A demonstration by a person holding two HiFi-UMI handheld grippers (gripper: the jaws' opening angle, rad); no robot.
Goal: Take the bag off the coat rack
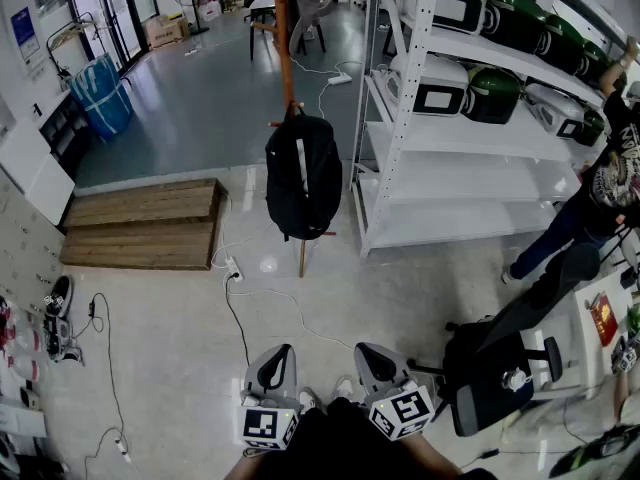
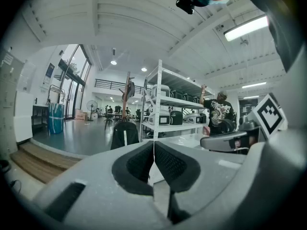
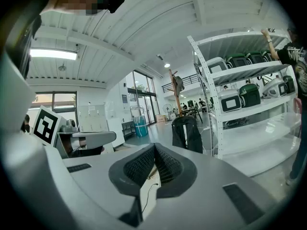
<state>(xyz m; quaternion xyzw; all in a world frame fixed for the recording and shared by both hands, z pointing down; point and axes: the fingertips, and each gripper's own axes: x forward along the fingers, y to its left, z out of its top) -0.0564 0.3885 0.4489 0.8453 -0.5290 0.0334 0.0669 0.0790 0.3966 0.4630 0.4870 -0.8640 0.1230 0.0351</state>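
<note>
A black backpack (image 1: pixel 303 176) hangs from a peg of the wooden coat rack (image 1: pixel 283 38) in the middle of the floor, well ahead of me. It also shows far off as a backpack (image 2: pixel 124 135) in the left gripper view and as a backpack (image 3: pixel 187 133) in the right gripper view. My left gripper (image 1: pixel 274 367) and right gripper (image 1: pixel 377 364) are held low and close to my body, side by side. Both are shut with nothing between their pads. Neither touches the bag.
A white shelving unit (image 1: pixel 470 118) with appliances stands right of the rack. A person (image 1: pixel 600 183) reaches to its shelves at far right. An office chair (image 1: pixel 495 368) stands near my right gripper. Wooden steps (image 1: pixel 145 223) lie to the left; a cable (image 1: pixel 240 318) crosses the floor.
</note>
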